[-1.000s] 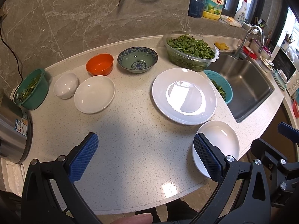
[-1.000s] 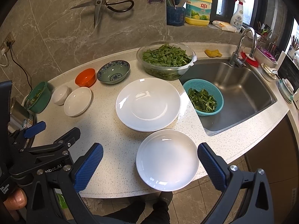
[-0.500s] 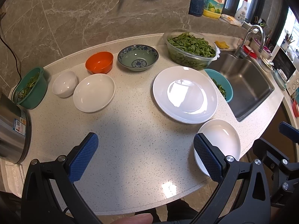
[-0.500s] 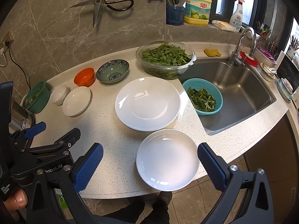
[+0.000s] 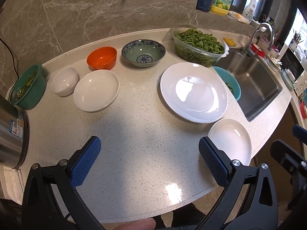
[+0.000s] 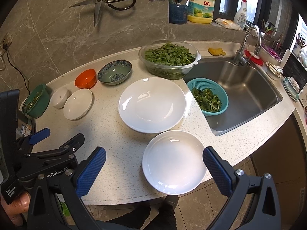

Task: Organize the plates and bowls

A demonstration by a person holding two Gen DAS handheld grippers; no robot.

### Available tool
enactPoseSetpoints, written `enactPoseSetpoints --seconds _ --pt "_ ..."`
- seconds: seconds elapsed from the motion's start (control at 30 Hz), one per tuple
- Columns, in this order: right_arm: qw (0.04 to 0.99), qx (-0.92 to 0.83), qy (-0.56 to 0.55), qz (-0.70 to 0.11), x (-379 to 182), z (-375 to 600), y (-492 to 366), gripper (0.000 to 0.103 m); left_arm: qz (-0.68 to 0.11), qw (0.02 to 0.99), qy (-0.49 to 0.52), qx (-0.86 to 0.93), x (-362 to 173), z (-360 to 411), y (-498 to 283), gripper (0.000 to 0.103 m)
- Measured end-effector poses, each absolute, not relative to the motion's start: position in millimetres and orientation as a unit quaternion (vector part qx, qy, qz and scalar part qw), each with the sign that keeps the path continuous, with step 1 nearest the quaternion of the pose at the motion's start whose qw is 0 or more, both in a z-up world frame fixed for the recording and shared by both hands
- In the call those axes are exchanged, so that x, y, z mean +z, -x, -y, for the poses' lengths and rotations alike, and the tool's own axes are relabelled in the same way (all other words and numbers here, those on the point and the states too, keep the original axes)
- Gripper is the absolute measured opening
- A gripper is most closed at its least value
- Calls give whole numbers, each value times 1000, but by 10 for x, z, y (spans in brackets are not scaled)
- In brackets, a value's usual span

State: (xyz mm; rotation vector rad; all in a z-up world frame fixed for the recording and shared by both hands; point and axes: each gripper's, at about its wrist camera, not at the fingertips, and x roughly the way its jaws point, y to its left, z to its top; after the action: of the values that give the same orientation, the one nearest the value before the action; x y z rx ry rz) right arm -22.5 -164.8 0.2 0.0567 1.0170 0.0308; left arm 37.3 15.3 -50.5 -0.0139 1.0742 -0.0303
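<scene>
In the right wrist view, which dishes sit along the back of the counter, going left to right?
green colander → small white bowl → orange bowl → blue patterned bowl → clear bowl of greens.

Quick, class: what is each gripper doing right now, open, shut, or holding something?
Left gripper: open, holding nothing, over bare countertop.
Right gripper: open, holding nothing, fingers either side of the near white plate.
</scene>
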Motion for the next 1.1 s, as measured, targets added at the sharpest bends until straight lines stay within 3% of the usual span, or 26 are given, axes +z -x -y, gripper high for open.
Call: enactPoseSetpoints --seconds 1.1 --pt "870 20 -49 -490 -9 1602 86 103 -491 870 3 -30 -583 -235 -549 103"
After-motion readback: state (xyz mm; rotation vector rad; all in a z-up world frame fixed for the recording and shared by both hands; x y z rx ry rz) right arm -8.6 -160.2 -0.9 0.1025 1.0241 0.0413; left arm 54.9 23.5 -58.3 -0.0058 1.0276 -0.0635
